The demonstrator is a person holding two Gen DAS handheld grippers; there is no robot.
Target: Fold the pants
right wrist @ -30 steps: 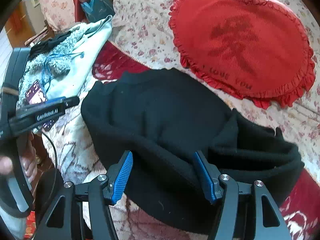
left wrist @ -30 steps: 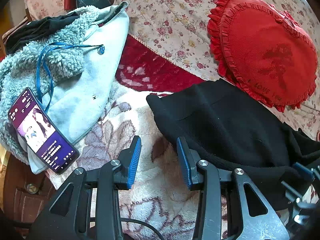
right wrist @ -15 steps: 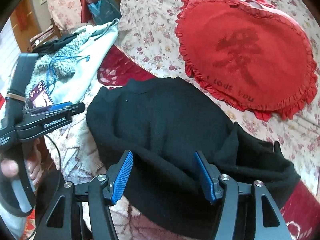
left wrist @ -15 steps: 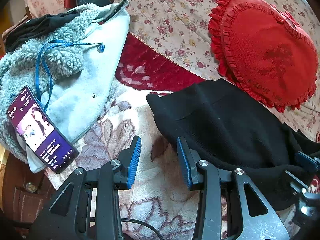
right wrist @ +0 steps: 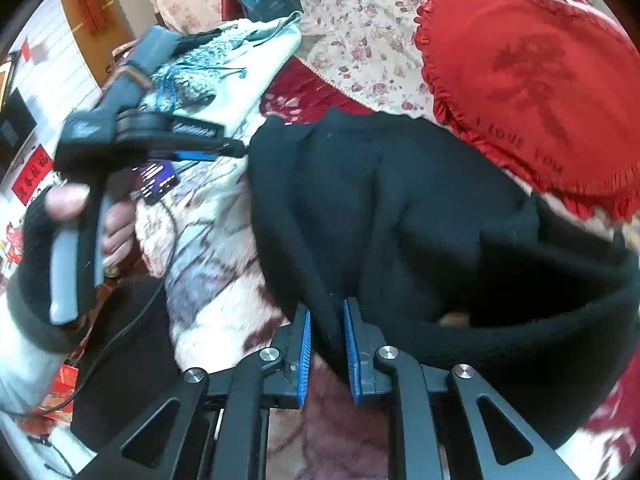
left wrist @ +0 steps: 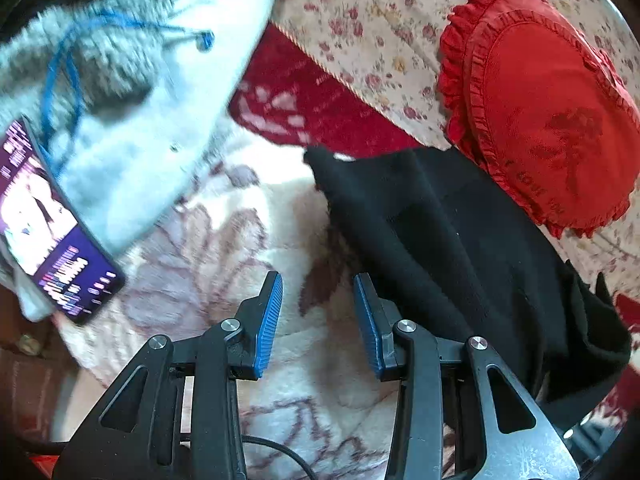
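The black pants lie crumpled on a pale flowered blanket, just below a red cushion. My right gripper is at the near edge of the pants. Its jaws are closing, and a fold of the black cloth is pinched between the blue pads. My left gripper hovers over the blanket just left of the pants, jaws partly open with nothing between them; its right finger is next to the cloth's edge. In the right wrist view the left gripper points at the pants' far left corner, held by a hand.
A red heart-shaped cushion lies on the floral bedspread behind the pants. To the left a light blue fleece jacket carries a lit phone. A dark red patterned cloth shows between jacket and pants.
The right gripper's jaws went from wide apart to nearly together on the pants' near edge. The left gripper sank toward the blanket and shifted; the jacket and phone slid toward the left edge.
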